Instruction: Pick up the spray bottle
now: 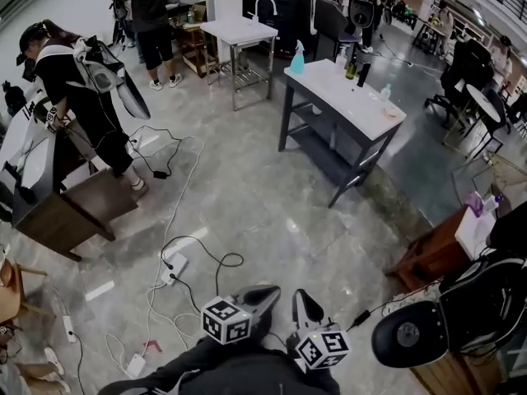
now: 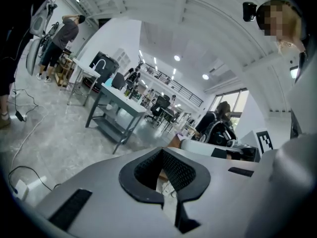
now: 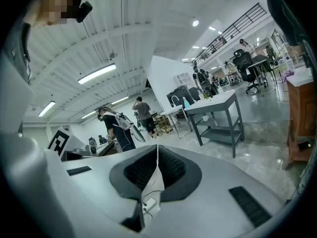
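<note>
The spray bottle point(image 1: 297, 58) is pale blue and stands upright on the far left corner of a white-topped grey table point(image 1: 362, 109), well across the floor from me. The right gripper view shows the spray bottle point(image 3: 186, 102) small on that table point(image 3: 218, 101). My left gripper point(image 1: 265, 295) and right gripper point(image 1: 303, 301) sit side by side at the bottom of the head view, far from the bottle. Both are shut and hold nothing. The left gripper view shows its jaws point(image 2: 162, 155) closed, with the table point(image 2: 119, 97) beyond. In its own view the right gripper point(image 3: 157, 150) is closed as well.
Cables and a power strip point(image 1: 174, 268) trail over the floor between me and the table. A person point(image 1: 78, 89) stands by a brown cabinet point(image 1: 74, 208) at left. A black chair point(image 1: 449, 319) and a wooden desk point(image 1: 432, 249) are at right, with a second white table point(image 1: 240, 31) behind.
</note>
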`<move>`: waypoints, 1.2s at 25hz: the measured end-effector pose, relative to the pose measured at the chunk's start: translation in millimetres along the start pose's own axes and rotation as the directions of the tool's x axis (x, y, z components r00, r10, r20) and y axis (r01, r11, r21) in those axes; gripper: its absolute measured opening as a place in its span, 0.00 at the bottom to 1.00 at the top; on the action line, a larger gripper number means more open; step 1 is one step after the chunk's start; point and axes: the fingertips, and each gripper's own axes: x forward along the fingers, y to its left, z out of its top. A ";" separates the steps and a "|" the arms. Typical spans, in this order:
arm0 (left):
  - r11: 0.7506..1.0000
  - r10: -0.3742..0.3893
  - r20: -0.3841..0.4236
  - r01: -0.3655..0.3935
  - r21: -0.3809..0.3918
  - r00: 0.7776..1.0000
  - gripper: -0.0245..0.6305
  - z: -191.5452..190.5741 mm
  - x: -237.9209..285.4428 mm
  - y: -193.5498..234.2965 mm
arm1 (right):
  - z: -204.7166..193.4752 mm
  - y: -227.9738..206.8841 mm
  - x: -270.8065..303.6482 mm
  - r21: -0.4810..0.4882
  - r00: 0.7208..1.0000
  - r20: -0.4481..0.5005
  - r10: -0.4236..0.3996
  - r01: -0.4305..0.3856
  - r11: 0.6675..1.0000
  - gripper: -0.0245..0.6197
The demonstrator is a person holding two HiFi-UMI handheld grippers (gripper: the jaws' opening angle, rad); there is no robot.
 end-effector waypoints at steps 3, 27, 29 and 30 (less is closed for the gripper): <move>1.000 0.019 0.021 -0.019 -0.008 1.000 0.05 30.9 18.9 23.3 | 20.1 -9.2 35.9 -0.002 1.000 -0.003 0.026 -0.026 1.000 0.06; 0.996 0.090 0.092 -0.089 -0.019 0.992 0.05 167.2 106.1 162.4 | 103.8 -60.4 211.4 -0.029 0.993 -0.029 0.111 -0.111 0.993 0.06; 0.997 0.083 0.090 -0.081 -0.018 0.992 0.05 166.5 106.8 161.4 | 103.9 -63.3 213.7 -0.037 0.994 -0.033 0.101 -0.102 0.994 0.06; 0.996 0.083 0.091 -0.082 -0.019 0.992 0.05 165.7 105.8 161.2 | 104.2 -63.3 214.8 -0.044 0.994 -0.035 0.099 -0.101 0.994 0.06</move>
